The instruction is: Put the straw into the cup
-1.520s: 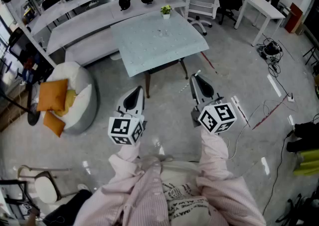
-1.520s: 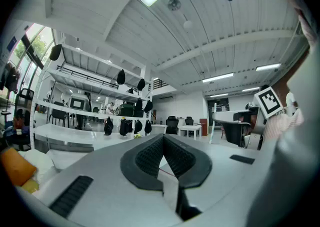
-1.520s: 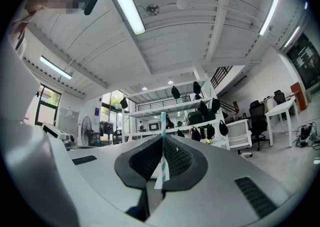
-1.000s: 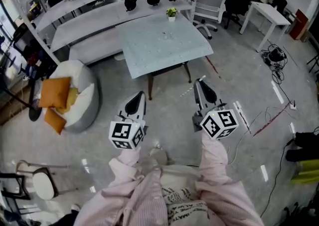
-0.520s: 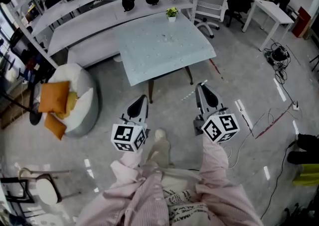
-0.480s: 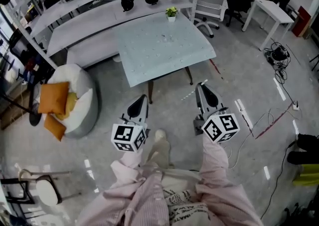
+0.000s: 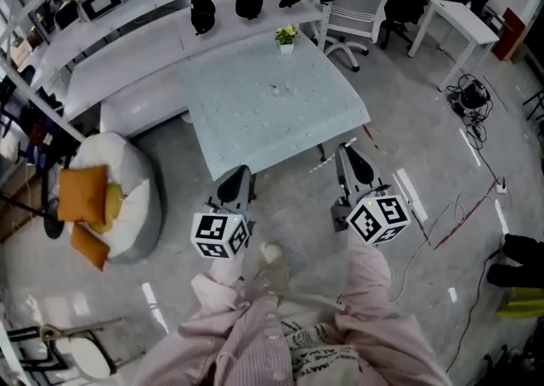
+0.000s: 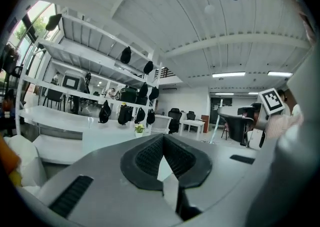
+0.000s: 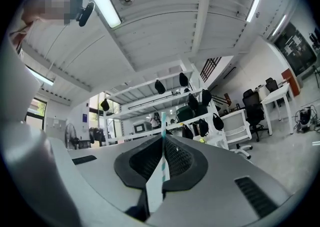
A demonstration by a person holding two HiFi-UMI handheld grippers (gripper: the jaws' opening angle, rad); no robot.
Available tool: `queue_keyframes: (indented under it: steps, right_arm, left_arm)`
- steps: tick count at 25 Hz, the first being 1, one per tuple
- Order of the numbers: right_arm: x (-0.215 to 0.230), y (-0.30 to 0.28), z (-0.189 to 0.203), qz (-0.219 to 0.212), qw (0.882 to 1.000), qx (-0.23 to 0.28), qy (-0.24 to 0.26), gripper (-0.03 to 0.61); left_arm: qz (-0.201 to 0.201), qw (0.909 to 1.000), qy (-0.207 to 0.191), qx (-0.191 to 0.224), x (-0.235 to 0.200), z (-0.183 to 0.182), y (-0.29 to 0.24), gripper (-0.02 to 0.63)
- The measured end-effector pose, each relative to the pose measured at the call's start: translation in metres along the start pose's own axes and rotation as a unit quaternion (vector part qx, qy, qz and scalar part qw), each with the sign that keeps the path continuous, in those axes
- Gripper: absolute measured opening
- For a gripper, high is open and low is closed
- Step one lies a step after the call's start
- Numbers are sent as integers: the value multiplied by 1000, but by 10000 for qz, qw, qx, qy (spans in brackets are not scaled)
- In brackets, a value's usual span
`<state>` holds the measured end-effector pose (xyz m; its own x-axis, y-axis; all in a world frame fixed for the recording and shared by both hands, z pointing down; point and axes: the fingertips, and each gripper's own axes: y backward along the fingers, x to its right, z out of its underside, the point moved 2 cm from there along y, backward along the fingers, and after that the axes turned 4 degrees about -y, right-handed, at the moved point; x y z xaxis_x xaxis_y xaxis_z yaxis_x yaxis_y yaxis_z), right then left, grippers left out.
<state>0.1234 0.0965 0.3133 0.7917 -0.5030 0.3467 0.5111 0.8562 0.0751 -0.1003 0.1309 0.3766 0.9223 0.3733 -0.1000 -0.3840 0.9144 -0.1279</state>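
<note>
My right gripper [image 7: 344, 151] is shut on a thin striped straw [image 7: 321, 165], which lies crosswise at its tips. In the right gripper view the teal-and-white straw [image 9: 163, 127] sticks up between the closed jaws of the right gripper [image 9: 163, 140]. My left gripper [image 7: 240, 172] is held level beside it, and in the left gripper view the left gripper [image 8: 162, 137] has its tips meeting with nothing in them. Both grippers are just short of the near edge of a glass table [image 7: 246, 133]. A small clear object [image 7: 274, 87] stands on the table, too small to identify.
A small potted plant [image 7: 286, 36] stands at the table's far edge. Behind it are white benches with black bags [image 7: 248, 0] and a white chair [image 7: 357, 3]. A beanbag with orange cushions [image 7: 106, 197] lies on the left, and cables [image 7: 463, 87] are on the floor at the right.
The person has walked forward, so the table has come nearer and both grippers now reach its near edge. The right gripper still holds the straw.
</note>
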Motion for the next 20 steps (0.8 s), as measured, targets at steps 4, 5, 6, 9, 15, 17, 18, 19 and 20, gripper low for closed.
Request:
queue_keyframes:
  steps: [4,5,6,9,15,17,18,19,20]
  right_arm:
    - [18,-40,-10,120,9999,92,74,9]
    - [21,-47,-12,142,9998,134,77,9]
    - [25,-53,-13,166,9997,179,64,9]
    - [35,-70,-11,210,9994,271,-14,9]
    - [50,-93,-8,301,9992,256,-28,9]
    - [59,-101,-8,360,9989,283,-76,9]
    - [63,-105,-7,380,9988,286,-91,9]
    - [67,-110,-6,392,9988,284,-103,9]
    - [71,-116,-4,396,9987,281,-121,9]
  left_arm:
    - [94,9999,1,81,-26,-12,-41,0]
    - [130,9999,-13,108,-30,-14,-49,0]
    - [168,9998,-29,125,-33,-16,-57,0]
    - [237,9996,-47,132,-42,-18,-77,0]
    - [237,9996,-22,126,-58,-20,-98,0]
    - [234,9997,-14,93,-62,-17,-104,0]
    - [209,9998,1,77,-65,-15,-108,0]
    - [175,9998,21,65,-69,-14,-113,0]
    - [140,9999,39,58,-73,-13,-118,0]
